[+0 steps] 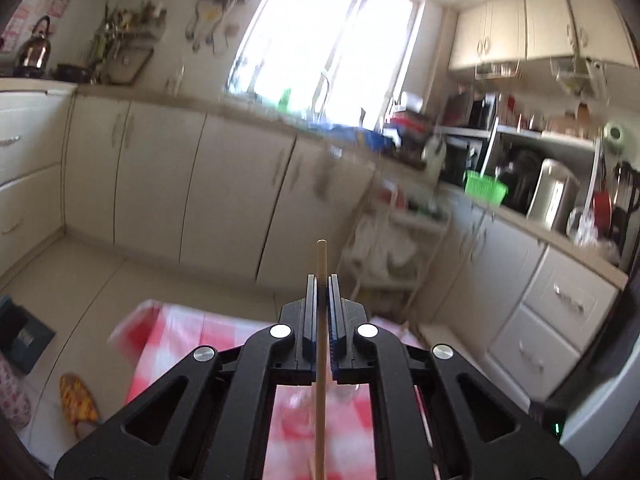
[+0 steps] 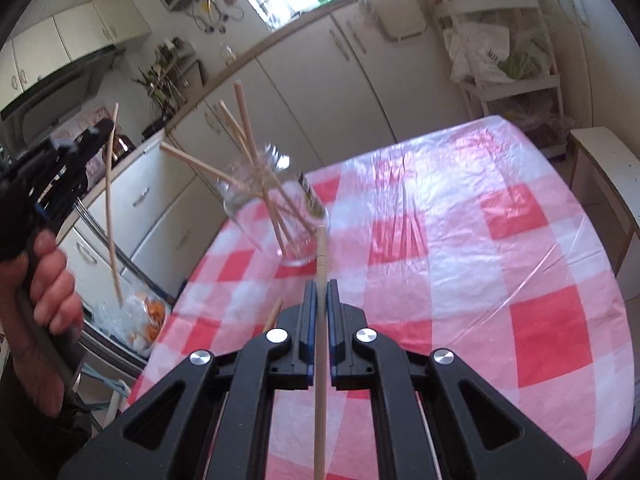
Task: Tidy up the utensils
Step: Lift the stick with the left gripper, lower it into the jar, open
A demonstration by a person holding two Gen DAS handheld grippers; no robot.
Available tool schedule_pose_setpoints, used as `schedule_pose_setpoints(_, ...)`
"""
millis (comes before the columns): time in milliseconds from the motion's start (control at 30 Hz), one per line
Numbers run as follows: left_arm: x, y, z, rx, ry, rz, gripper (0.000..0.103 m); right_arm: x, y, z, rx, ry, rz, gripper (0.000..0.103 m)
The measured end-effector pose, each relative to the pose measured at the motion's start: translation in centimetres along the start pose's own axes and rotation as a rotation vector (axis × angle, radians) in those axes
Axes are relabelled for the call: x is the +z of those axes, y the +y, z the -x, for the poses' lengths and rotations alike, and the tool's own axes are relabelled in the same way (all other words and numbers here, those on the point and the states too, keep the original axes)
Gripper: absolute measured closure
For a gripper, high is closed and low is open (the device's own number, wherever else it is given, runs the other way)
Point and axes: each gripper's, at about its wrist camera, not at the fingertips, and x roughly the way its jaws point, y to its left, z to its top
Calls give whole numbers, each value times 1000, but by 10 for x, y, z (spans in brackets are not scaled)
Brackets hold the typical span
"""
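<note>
The jaws of the left gripper (image 1: 321, 278) were pinched shut on a thin, pale wooden chopstick (image 1: 321, 360), which ran straight up between them with its blunt tip poking just past the jaw ends. The right gripper (image 2: 321, 284) had its jaws closed the same way on a second pale wooden chopstick (image 2: 320, 360), whose far end reached close to the base of a clear glass jar (image 2: 280, 208). That jar stood just beyond the right jaws on the table with the red-and-white checked plastic cloth (image 2: 500, 280), toward the table's far left part, with several more wooden chopsticks (image 2: 244, 128) fanned out of its mouth. In the right wrist view the left gripper appeared at the far left, raised above the table's left edge, a person's hand (image 2: 48, 288) around its handle
</note>
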Motion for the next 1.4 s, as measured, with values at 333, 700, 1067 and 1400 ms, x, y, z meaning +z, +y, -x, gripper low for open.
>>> schedule_pose_setpoints(333,27,-12,-65,68,-216,77,98,-2,-13,4,-9,-57,-37,97)
schedule_pose_setpoints(700,-5,-4,-102,92,-191,35,98,3,-16,1,-6,-84,-38,97)
schedule_pose_setpoints(1067,-39,-9,-88,33,-37,-104,98,28,-10,20,58,-212,-65,97)
schedule_pose_setpoints(1400,-51,2,-30,39,22,-115,76,115,38,35,176,-518,-93,97)
